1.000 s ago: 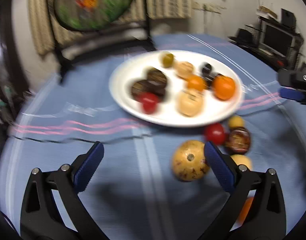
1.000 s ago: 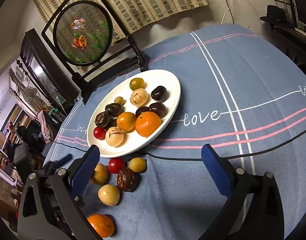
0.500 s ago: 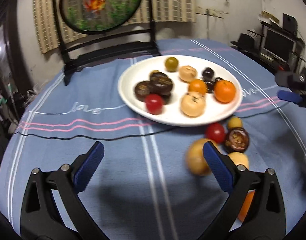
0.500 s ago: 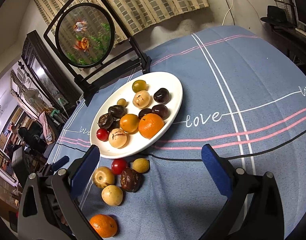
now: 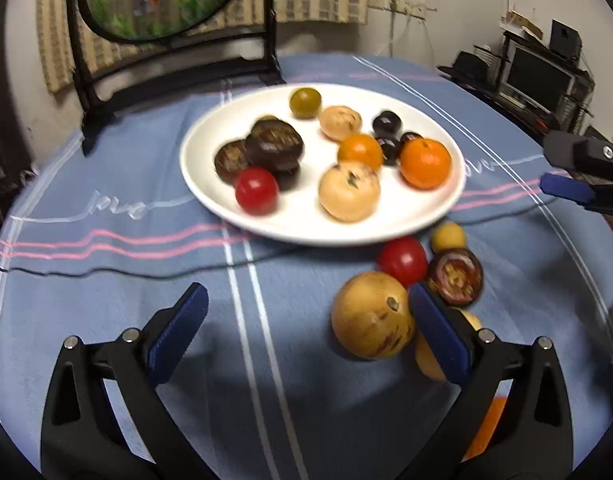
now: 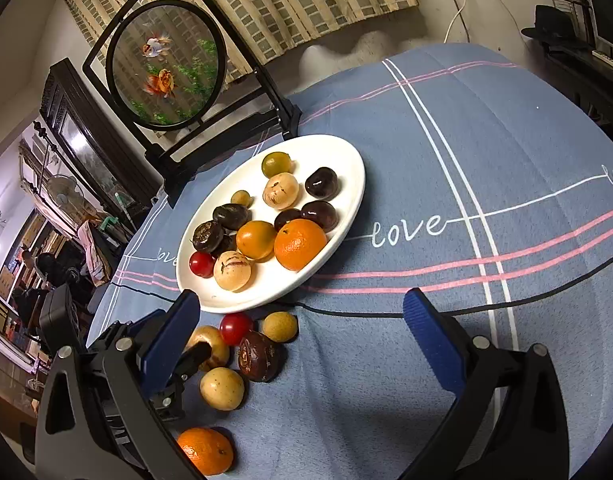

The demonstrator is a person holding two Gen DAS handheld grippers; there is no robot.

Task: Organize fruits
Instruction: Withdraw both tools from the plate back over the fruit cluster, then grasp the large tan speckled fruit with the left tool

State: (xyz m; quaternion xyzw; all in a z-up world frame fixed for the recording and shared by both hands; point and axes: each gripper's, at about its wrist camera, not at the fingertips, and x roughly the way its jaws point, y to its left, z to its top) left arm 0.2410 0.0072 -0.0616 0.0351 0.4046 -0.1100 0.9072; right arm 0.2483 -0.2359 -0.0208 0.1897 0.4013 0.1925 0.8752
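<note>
- On the blue tablecloth, near the white plate, I hold the left gripper low over a cluster of loose fruit; its jaws stand wide apart and clamp nothing.
- The tan speckled fruit lies just inside the left gripper's right-hand pad, touching or nearly touching it; I cannot tell which. The other pad is well apart from it.
- Beyond that fruit sit a red cherry tomato, a dark wrinkled fruit and a small yellow fruit, all just beside the plate's near rim.
- In the right wrist view a pale round fruit and an orange lie nearer to me, outside the plate.
- The plate already carries about a dozen pieces, among them a large orange and several dark ones; free space shows along its near edge.
- The right gripper hangs above the cloth to the right of the cluster, jaws apart and empty.
- Step in hand, as I judge it: approach for picking up the tan speckled fruit with the left gripper.
- The next move calls for shifting the left gripper to the right so the fruit sits centred between the pads, then closing gently.
- Caution: the fruit is round and may roll; an off-centre squeeze could push it into its neighbours.
</note>
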